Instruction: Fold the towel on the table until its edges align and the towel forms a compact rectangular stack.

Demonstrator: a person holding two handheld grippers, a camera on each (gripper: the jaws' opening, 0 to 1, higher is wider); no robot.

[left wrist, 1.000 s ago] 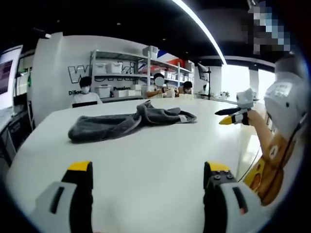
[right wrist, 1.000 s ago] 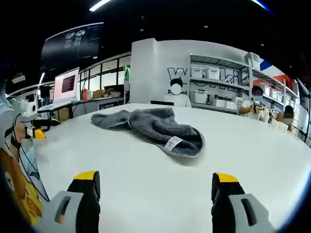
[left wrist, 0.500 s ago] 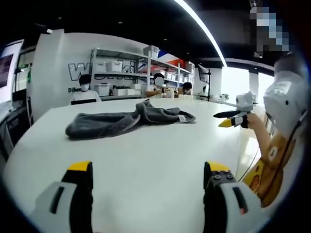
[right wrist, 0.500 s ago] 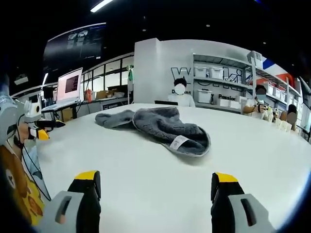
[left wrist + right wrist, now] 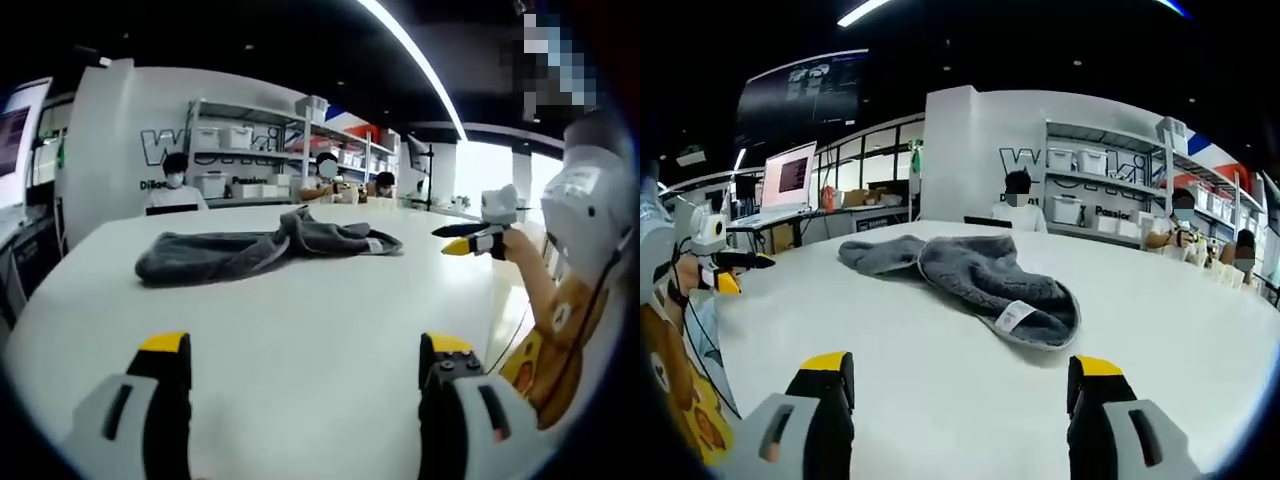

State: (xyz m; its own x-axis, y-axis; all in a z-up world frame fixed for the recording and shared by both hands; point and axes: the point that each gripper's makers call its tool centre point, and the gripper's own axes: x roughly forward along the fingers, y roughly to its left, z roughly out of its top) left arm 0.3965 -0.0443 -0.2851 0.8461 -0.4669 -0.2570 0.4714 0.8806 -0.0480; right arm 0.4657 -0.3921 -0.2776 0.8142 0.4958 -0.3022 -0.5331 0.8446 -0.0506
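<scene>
While the crumpled grey towel (image 5: 262, 251) (image 5: 970, 279) hides its own edges in folds, it lies on the white table (image 5: 300, 330) (image 5: 940, 350) well ahead of both fingertip pairs, untouched. Left gripper (image 5: 305, 350) and right gripper (image 5: 958, 365) hover with fingers spread wide, holding nothing.

Grey towel (image 5: 262, 250), white table (image 5: 300, 330)

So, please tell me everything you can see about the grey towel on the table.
The grey towel is soft, fluffy cloth, lying crumpled and unfolded on the white table. One end stretches out long and flat; the other is bunched, with a small white label on its edge. Only the table touches it. Both grippers are open and apart from it.
</scene>
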